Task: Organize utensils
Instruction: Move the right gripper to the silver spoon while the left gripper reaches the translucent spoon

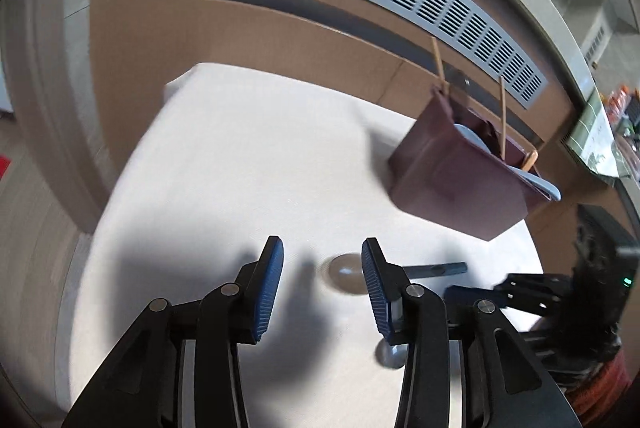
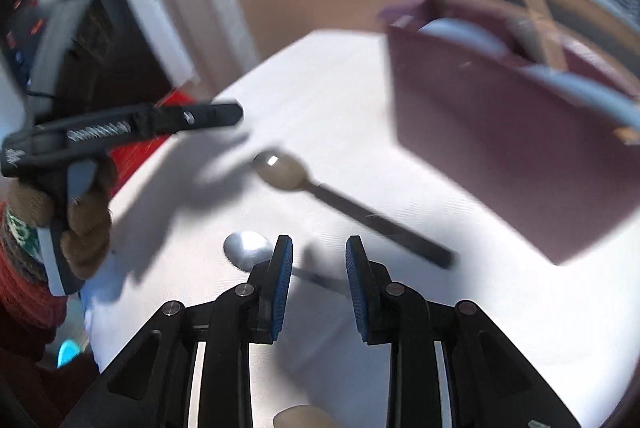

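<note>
Bright light washes the white counter (image 1: pixel 240 156) close to glare, with dark, soft-edged shadows near the cameras. The right wrist view is heavily motion-blurred; fisheye distortion bends both views' edges, corners black.

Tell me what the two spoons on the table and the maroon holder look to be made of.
Dark-handled spoon: polished metal bowl, judging by the bright glint; its matte black handle could be plastic or coated metal. Smaller silver spoon: all metal, brushed sheen, thin shiny stem. Maroon rectangular utensil holder: probably matte plastic, with flat uniform walls and no gloss, though blur leaves it open.
</note>
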`<act>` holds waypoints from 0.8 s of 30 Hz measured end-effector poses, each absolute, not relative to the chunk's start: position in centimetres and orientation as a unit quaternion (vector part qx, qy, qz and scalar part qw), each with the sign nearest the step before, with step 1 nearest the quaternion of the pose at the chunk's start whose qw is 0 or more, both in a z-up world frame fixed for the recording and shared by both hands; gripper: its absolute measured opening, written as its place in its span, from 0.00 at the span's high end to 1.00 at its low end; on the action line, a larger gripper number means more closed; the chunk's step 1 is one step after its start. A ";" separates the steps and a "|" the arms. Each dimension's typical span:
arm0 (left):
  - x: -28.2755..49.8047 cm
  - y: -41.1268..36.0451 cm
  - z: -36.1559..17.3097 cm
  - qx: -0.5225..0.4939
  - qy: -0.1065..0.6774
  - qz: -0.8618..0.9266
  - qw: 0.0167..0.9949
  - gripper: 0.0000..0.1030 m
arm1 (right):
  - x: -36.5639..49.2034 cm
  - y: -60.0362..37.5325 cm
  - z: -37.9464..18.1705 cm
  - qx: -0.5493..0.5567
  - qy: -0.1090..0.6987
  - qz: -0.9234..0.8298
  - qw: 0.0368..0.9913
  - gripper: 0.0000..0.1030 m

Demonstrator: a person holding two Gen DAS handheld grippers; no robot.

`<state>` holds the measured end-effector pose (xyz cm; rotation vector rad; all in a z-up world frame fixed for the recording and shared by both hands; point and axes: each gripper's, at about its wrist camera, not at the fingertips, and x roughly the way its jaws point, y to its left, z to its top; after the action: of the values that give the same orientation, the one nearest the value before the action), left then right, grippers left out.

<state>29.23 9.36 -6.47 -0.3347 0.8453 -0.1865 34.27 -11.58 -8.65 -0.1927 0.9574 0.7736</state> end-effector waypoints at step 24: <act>27.0 11.7 -7.7 -0.198 0.409 -0.063 0.888 0.57 | 30.7 -6.7 -10.4 -0.198 0.414 0.355 0.815 0.63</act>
<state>27.02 11.75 -7.69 -0.4125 0.8506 -0.1317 30.72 -6.67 -10.38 -0.4223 0.8825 0.7567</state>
